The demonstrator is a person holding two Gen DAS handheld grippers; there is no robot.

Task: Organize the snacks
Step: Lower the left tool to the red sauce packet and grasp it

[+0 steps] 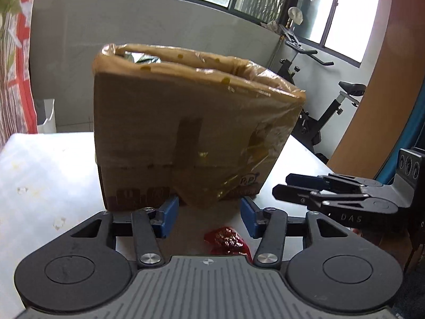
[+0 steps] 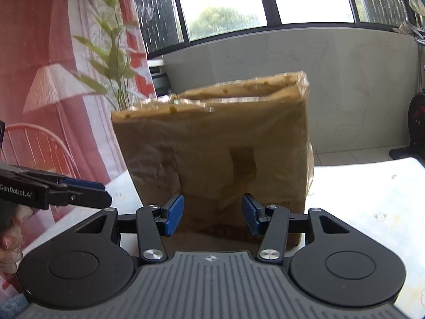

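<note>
Both released tongs, left and right, face a tape-glossed boxy cardboard carton.

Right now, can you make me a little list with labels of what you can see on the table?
box: brown cardboard box wrapped in clear plastic, standing on the table
table: white top
snack: red shiny wrapper on the table, in front of the box
left gripper: open, nothing between its blue pads, the red wrapper just below it
right gripper: open, nothing held, facing the box
behind: windows, exercise bike
</note>
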